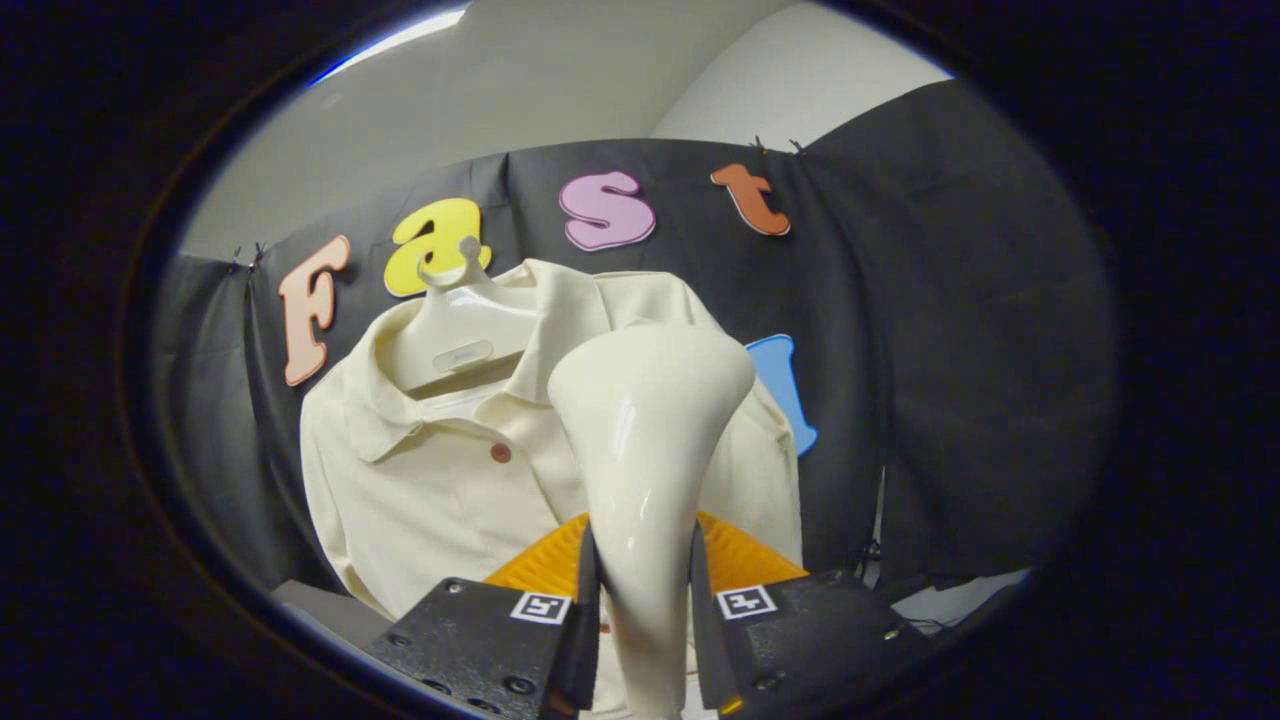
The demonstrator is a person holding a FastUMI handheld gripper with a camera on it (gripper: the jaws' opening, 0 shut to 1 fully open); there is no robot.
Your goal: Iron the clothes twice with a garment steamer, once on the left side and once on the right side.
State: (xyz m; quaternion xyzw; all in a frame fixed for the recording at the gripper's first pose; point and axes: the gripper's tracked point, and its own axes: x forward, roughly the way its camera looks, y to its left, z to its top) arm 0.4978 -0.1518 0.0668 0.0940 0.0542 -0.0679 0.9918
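A cream garment steamer (645,440) with a flared head stands upright between my fingers, and my gripper (645,590) is shut on its handle. Its head rises in front of the right half of a cream shirt (430,490), near the right shoulder. The shirt hangs on a white hanger (455,330) against the black cloth wall, collar open, with a brown button (500,453) below the collar. The steamer hides much of the shirt's right side. Whether the head touches the cloth I cannot tell.
The black cloth wall (950,350) runs behind and to the right of the shirt. A pale surface edge (320,605) shows under the shirt at the lower left, and another pale patch (960,600) at the lower right.
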